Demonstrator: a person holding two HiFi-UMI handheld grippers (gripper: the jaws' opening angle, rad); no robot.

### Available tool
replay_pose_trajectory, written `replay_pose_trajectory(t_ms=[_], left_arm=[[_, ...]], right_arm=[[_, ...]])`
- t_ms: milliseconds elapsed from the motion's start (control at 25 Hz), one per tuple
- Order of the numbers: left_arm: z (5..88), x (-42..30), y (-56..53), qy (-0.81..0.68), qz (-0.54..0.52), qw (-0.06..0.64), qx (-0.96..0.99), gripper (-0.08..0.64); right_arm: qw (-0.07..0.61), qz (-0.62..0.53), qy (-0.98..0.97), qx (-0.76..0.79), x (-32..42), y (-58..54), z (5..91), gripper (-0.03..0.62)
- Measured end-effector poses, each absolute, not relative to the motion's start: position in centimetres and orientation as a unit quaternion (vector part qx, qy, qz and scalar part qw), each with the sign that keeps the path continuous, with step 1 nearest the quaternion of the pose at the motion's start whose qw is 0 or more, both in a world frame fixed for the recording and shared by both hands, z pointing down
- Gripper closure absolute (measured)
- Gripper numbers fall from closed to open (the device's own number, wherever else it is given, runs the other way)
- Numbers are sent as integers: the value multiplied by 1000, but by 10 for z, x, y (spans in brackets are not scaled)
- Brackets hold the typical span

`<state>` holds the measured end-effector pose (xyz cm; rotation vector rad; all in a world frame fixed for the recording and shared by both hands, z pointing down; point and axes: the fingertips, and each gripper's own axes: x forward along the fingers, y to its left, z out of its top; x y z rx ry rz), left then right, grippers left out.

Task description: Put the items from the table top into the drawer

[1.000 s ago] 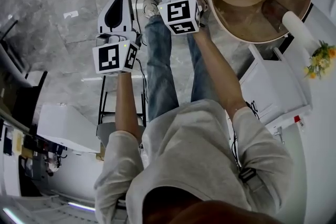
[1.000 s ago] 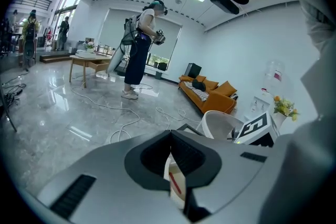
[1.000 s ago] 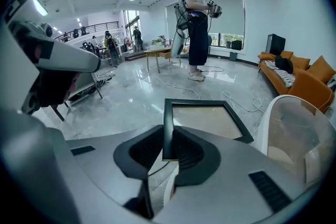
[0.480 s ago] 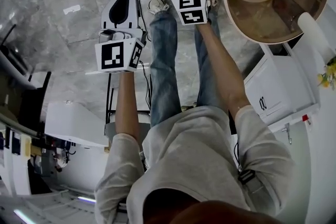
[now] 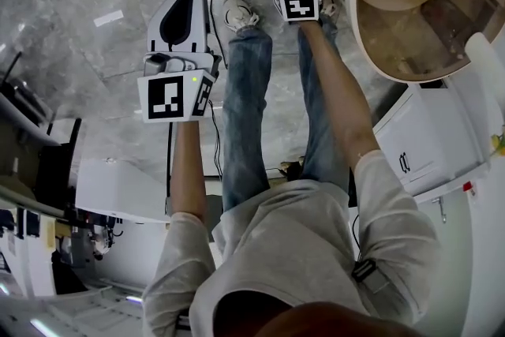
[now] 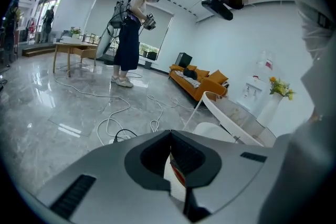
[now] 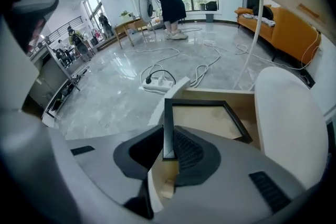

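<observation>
the white and red thing (image 6: 177, 176) in the left gripper (image 6: 170, 136) is mostly hidden by its jaws.

Black picture frame (image 7: 168, 123), clamped by one edge, over open light-wood drawer (image 7: 220, 95).

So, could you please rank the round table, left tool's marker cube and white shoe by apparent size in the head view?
1. round table
2. left tool's marker cube, nearer the camera
3. white shoe
</observation>
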<state>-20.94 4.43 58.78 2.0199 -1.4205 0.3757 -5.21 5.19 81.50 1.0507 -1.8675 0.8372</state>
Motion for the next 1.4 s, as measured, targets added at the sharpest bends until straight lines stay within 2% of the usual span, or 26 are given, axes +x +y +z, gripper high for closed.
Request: replay_pose_trajectory(t_ms=[400, 680, 720, 840, 920, 1200, 1400], left_arm=[[626, -210, 35, -535, 155, 319, 767, 545], [635, -204, 29, -537, 154, 317, 767, 545], [634, -204, 29, -538, 154, 317, 766, 545], [632, -206, 29, -542, 151, 316, 764, 545], [628, -208, 32, -545, 150, 317, 761, 545], [593, -208, 41, -557, 138, 320, 754, 545], [553, -208, 46, -570, 124, 313, 749, 545]], right_arm=[[430, 345, -706, 445, -7, 33, 879, 511], [450, 364, -689, 436, -4, 34, 910, 508], [451, 367, -688, 434, -4, 35, 911, 504], [441, 364, -695, 436, -6, 29, 908, 427], [437, 355, -704, 434, -10, 26, 897, 427], [430, 310, -730, 431, -33, 26, 830, 552], [408, 303, -751, 422, -55, 35, 763, 566]])
